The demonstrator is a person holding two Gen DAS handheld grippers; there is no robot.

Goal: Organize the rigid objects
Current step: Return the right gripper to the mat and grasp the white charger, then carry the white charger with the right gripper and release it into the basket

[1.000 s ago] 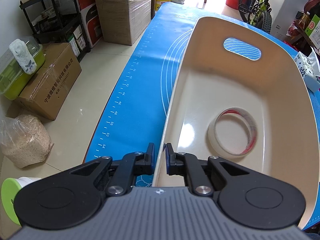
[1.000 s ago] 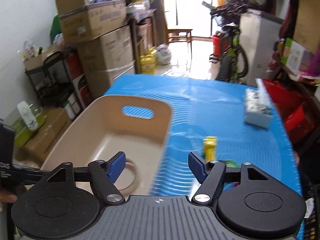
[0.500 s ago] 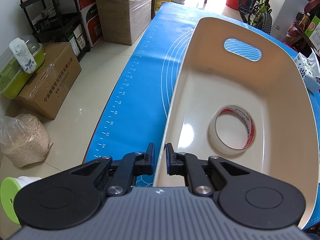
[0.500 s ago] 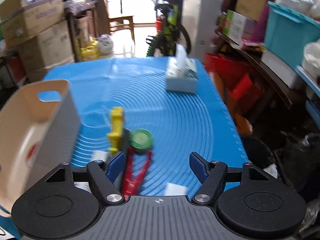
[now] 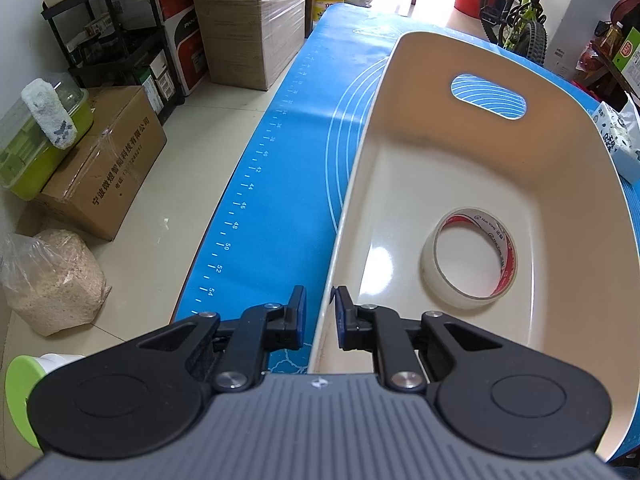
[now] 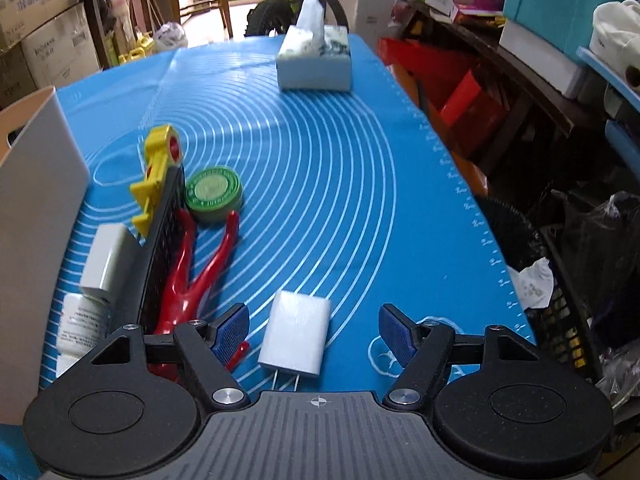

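Note:
A cream plastic bin (image 5: 568,208) stands on the blue mat (image 5: 288,184) with a roll of clear tape (image 5: 468,264) lying flat inside. My left gripper (image 5: 318,316) straddles the bin's near-left wall; its jaws are opening, and a sliver of mat shows between the outer pad and the wall. My right gripper (image 6: 314,324) is open and hangs low over a white plug-in charger (image 6: 296,332), which lies between its fingers untouched. To the left lie a red forked tool (image 6: 192,264), a black strip (image 6: 160,240), a green round tin (image 6: 214,194), a yellow toy (image 6: 158,176) and a white bottle (image 6: 86,320).
A tissue box (image 6: 316,60) stands at the mat's far end. The bin's outer wall (image 6: 36,200) rises just left of the loose items, with a small pale box (image 6: 110,260) beside it. Cartons (image 5: 248,20) and shelves line the floor on the left; crates and bags crowd the right.
My right gripper swung from above the bin to the right and down, ending over the white charger. The tape roll settled flat in the bin. The left jaws widened slightly.

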